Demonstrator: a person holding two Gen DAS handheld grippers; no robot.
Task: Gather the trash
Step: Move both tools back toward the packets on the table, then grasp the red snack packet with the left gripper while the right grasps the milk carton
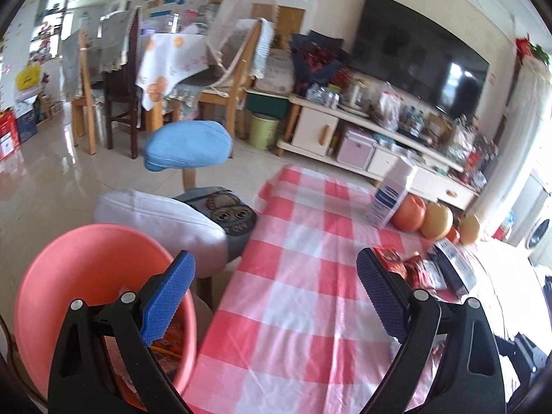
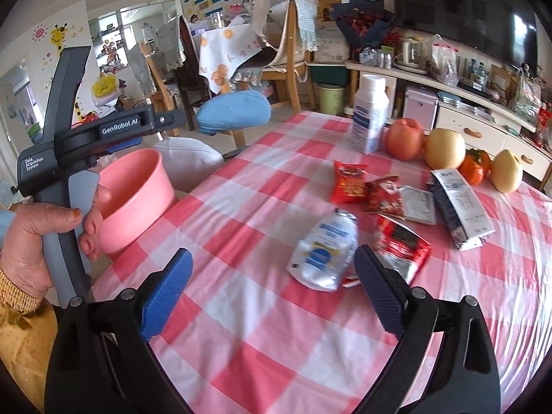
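Just ahead of the right gripper's (image 2: 272, 288) wide-open, empty fingers, nearer the right one, a crumpled white-and-blue foil pouch (image 2: 324, 252) lies flat on the pink-checked surface (image 2: 248, 352). It looks light, soft and slick, likely to slide or fold, so pinching across its narrow middle seems safest. Beyond it lie red crinkly snack wrappers (image 2: 348, 182). The left gripper (image 1: 276, 289) also stands open and empty, its left finger over the pink plastic basin (image 1: 69, 265).

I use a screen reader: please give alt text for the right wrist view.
The open right gripper hovers over a red-checked table, nearing a white pouch among red wrappers. At left, a hand holds the left gripper beside a pink bowl.
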